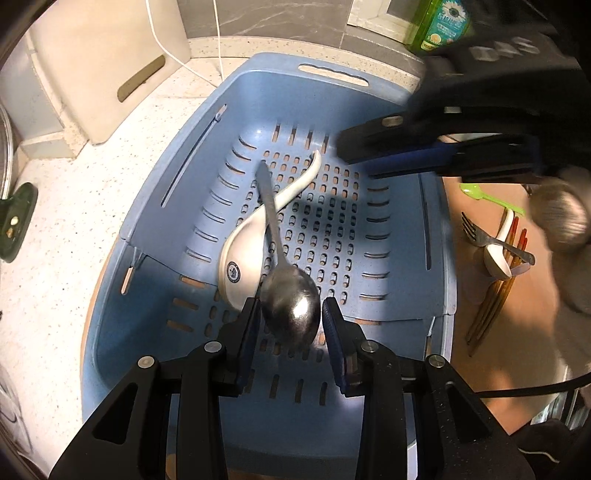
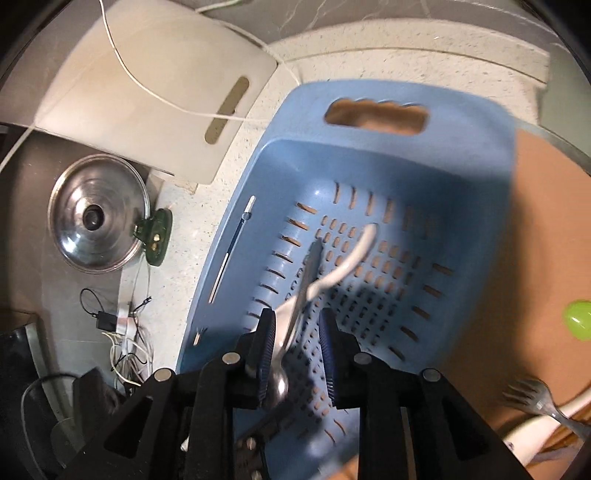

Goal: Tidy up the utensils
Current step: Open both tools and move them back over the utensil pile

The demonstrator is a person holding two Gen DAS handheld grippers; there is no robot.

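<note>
Left gripper (image 1: 290,325): jaws spread, one finger on either side of the bowl of a metal spoon (image 1: 286,291), neither pad visibly pressing it. Metal spoon: lying in the blue basket (image 1: 155,206), bowl near, handle running to the far side, crossed over a white ceramic spoon (image 1: 255,240). White ceramic spoon: on the basket's perforated floor, bowl at near left with a round dark emblem, curved handle reaching far right.

Right gripper (image 2: 297,347): jaws spread, nothing pinched, hovering above the basket; in the left wrist view it appears blurred at far right (image 1: 369,151). Below it in the right wrist view, the metal spoon (image 2: 306,280) and white ceramic spoon (image 2: 347,262) show crossed.

Blue basket: rectangular, slotted walls, handle cut-out in its far rim, sitting partly on a speckled counter (image 1: 74,236) and partly on an orange-brown board (image 1: 517,325).

Items on the board, right of the basket: green plastic spoon (image 1: 487,197), metal fork (image 1: 480,236), a second white spoon (image 1: 498,258), brown chopsticks (image 1: 491,306), the last three heaped together.

Surroundings: pale cutting board (image 2: 155,85) at far left with a white cord across it; steel pot lid (image 2: 98,214) at left; green bottle (image 1: 437,26) at far right.
</note>
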